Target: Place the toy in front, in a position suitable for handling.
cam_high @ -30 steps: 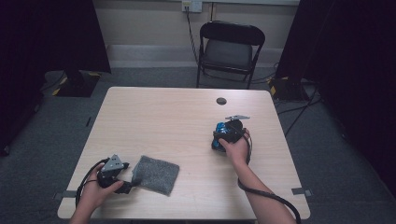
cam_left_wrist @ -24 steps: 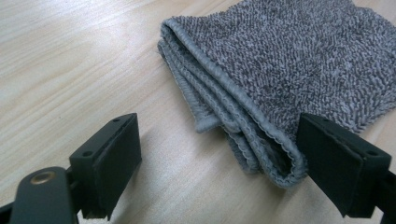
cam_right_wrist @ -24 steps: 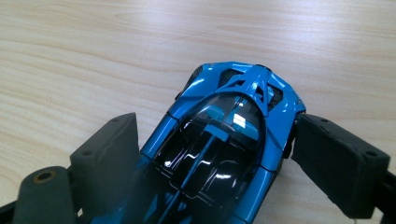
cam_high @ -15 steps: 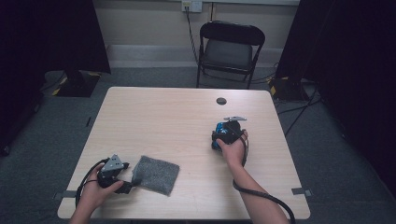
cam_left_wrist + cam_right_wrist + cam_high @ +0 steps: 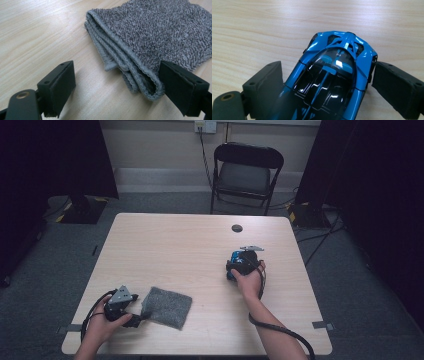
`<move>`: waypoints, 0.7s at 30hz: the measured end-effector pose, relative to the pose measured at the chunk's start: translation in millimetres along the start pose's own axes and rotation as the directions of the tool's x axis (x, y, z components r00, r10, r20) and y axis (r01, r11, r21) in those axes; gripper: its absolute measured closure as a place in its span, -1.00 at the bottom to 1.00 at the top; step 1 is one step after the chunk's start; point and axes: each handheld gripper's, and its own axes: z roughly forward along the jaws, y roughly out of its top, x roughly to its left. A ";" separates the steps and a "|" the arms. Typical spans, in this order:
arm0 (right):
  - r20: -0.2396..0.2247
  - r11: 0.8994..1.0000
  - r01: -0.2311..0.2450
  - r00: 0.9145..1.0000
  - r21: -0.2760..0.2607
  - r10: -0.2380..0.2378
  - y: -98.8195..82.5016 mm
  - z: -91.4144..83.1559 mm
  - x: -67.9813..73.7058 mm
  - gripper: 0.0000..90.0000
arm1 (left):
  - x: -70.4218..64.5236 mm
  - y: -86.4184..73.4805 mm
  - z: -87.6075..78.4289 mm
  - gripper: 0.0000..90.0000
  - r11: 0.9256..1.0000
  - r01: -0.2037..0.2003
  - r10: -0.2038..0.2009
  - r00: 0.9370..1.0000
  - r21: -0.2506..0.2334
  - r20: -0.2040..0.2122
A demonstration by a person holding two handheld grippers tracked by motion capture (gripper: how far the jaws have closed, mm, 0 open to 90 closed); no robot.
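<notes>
Rough grey terry cloth (image 5: 155, 37), glossy blue plastic toy car (image 5: 332, 75), smooth pale wood-grain table (image 5: 175, 250).

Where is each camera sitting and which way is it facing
High view: above the person's side, looking forward and down on the table; both forearms, left gripper and right gripper show.
Left gripper view: rides the left gripper, looking along its open jaws at the folded cloth.
Right gripper view: rides the right gripper, looking down on the blue car between its jaws.
Shared: the cloth and car also show in the high view.
</notes>
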 end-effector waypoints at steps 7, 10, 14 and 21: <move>-0.001 1.000 -0.008 1.000 0.003 0.008 0.0 0.8 -0.5 -0.82 | 0.0 0.0 0.0 -0.68 1.000 -0.001 0.001 1.000 0.001 0.000; -0.013 1.000 -0.022 1.000 0.017 0.022 -0.1 1.4 -1.4 -0.80 | 0.1 0.0 0.0 -0.68 1.000 0.000 0.000 1.000 0.000 0.000; -0.017 1.000 -0.027 0.999 0.015 0.027 -0.9 1.9 -1.2 -0.80 | 0.0 0.0 0.0 -0.68 1.000 0.000 0.000 1.000 0.000 0.000; -0.011 1.000 -0.025 1.000 0.015 0.025 -1.0 2.4 -0.4 -0.80 | 0.1 0.0 0.0 -0.68 1.000 0.000 0.000 1.000 0.000 0.000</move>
